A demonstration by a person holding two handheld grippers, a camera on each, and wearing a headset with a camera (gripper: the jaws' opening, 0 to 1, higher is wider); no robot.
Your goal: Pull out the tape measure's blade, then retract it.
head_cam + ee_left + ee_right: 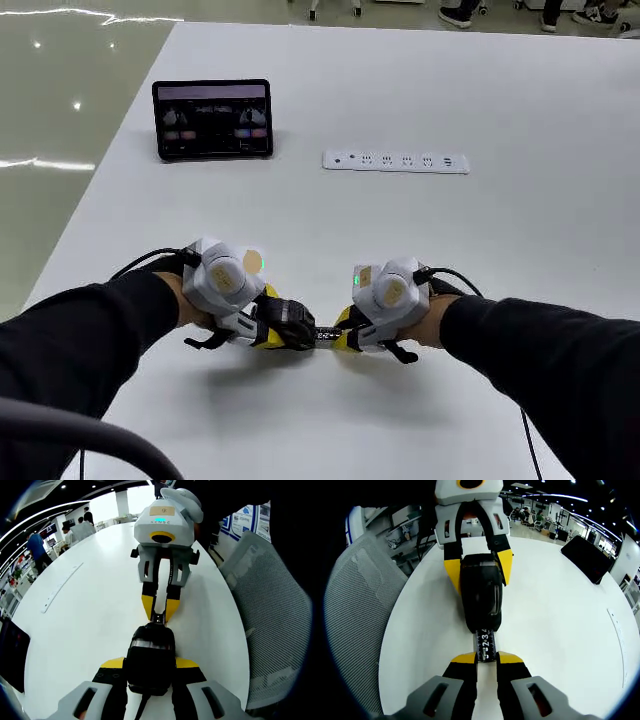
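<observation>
The left gripper [262, 325] is closed on the tape measure [287, 322], its yellow-tipped jaws set against the two sides of the black case; in the left gripper view the case sits between the jaws and spreads them moderately wide. The right gripper [345, 340] faces the left gripper head-on, and its jaws stand narrow, pinched on the end of the blade [485, 646]. A short length of blade is out of the case, running straight from the case mouth to the right gripper's tips; printed numerals are readable on it in the right gripper view. The two grippers are near each other, with only that short span of blade between them. The tape measure is held low over the near part of the white table [480, 90], in front of the person; whether the case touches the surface cannot be told. A tablet [212, 118] stands upright at the far left of the table, with its screen lit; a white power strip [396, 161] lies flat to the right of the tablet, well apart from the grippers. A grey mesh chair [280, 620] stands beside the table edge.
</observation>
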